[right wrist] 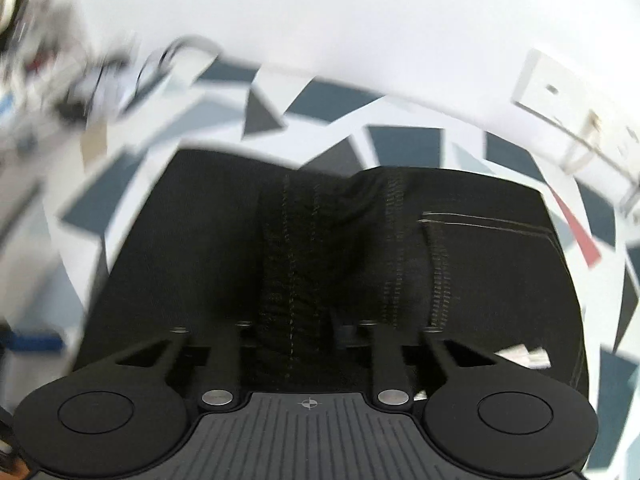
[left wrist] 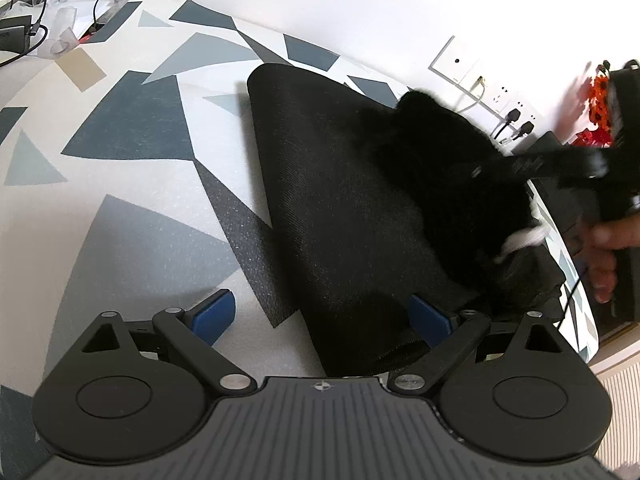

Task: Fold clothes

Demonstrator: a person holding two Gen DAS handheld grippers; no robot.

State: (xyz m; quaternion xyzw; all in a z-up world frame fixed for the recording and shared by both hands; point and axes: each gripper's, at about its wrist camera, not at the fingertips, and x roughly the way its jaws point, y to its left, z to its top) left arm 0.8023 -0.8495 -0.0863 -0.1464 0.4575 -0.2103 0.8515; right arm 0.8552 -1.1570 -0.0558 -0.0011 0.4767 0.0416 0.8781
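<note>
Black denim trousers (left wrist: 344, 208) lie folded on the desk (left wrist: 132, 184), which is covered in a white cloth printed with grey, blue and tan triangles. Seen from the left wrist, the left hand-held gripper (left wrist: 320, 316) hangs just above the near end of the trousers with its blue pads (left wrist: 218, 312) spread wide: one pad sits over the bare cloth beside the garment's left edge, the other over the dark fabric, and neither presses on anything, so this gripper is released. Ahead of it and to its right the trousers rise into a bunched heap, where a strip of white lining shows at the desk's edge. There a person's hand (left wrist: 604, 256) holds the dark body of the right hand-held gripper (left wrist: 476, 172), blurred, reaching into the bunched fabric. From the right wrist, the right hand-held gripper (right wrist: 304, 332) has its jaws drawn close together around a ridge of the trousers (right wrist: 320, 248), a thick seam with pale stitching running straight between the fingers; it looks clenched on that fold, though the pads themselves are hidden in the dark cloth. To the right of this gripper a pocket edge with double pale stitching lies flat, and a white label shows just beside its right finger. Beyond the garment, a white wall (left wrist: 360, 8) carries sockets with black plugs.
</note>
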